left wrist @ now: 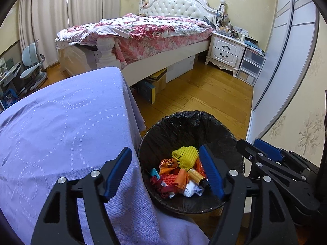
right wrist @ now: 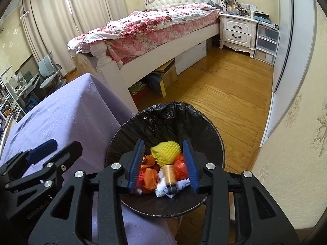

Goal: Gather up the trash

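Looking down from both wrists, I have the trash bin [left wrist: 190,134], lined with a black bag, sitting on the wooden floor [left wrist: 214,94] just beside the table draped in a purple cloth [left wrist: 61,126]. My left gripper [left wrist: 165,171] hangs with its jaws wide apart and nothing between them, one blue pad over the cloth's edge and the other over the bin. My right gripper [right wrist: 163,163] sits above the bin's mouth, jaws parted a narrower way, pads touching nothing. Inside the bin lie a yellow foam net [right wrist: 166,150], a gold bottle [right wrist: 169,176] (blurred in the right view, sharp in the left), crumpled white paper [left wrist: 192,189] and orange and red wrappers [left wrist: 169,175]. Behind stand the bed [left wrist: 143,32] and a white nightstand [left wrist: 226,51].
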Demonstrator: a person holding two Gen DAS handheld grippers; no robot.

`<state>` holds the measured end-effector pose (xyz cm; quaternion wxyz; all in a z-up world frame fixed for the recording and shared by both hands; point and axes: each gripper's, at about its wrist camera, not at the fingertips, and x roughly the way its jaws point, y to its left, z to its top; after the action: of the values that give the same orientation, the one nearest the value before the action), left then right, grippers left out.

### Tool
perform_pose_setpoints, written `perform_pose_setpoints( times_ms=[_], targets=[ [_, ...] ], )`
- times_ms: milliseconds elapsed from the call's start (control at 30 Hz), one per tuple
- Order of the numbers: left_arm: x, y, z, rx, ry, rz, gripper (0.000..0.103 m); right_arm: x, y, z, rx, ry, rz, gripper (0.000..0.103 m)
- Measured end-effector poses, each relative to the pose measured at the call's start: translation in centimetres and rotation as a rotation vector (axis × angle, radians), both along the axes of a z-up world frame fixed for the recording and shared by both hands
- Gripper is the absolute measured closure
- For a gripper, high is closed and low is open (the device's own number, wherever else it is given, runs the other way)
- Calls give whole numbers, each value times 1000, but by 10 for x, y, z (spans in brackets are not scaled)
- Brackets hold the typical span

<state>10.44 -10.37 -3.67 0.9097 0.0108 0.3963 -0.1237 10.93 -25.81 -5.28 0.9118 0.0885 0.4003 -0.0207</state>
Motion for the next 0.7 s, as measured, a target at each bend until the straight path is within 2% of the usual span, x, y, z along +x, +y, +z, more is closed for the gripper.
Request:
perform_pose_setpoints(
  times_ms=[100,200,400,700],
  targets=[
    [-4,2,3,3,-14,7,31,-4,0,2,-13,-10,-16,53],
    [-6,6,6,12,-31,17,29,-3,1,3,-15,-18,-27,47],
    [-15,16,14,18,-61,45,26,-12,-1,10,-29,-29,-47,37],
    [-32,36,27,26,-109,77,23,-33,8,25,-71,-57,-50,27]
  ],
)
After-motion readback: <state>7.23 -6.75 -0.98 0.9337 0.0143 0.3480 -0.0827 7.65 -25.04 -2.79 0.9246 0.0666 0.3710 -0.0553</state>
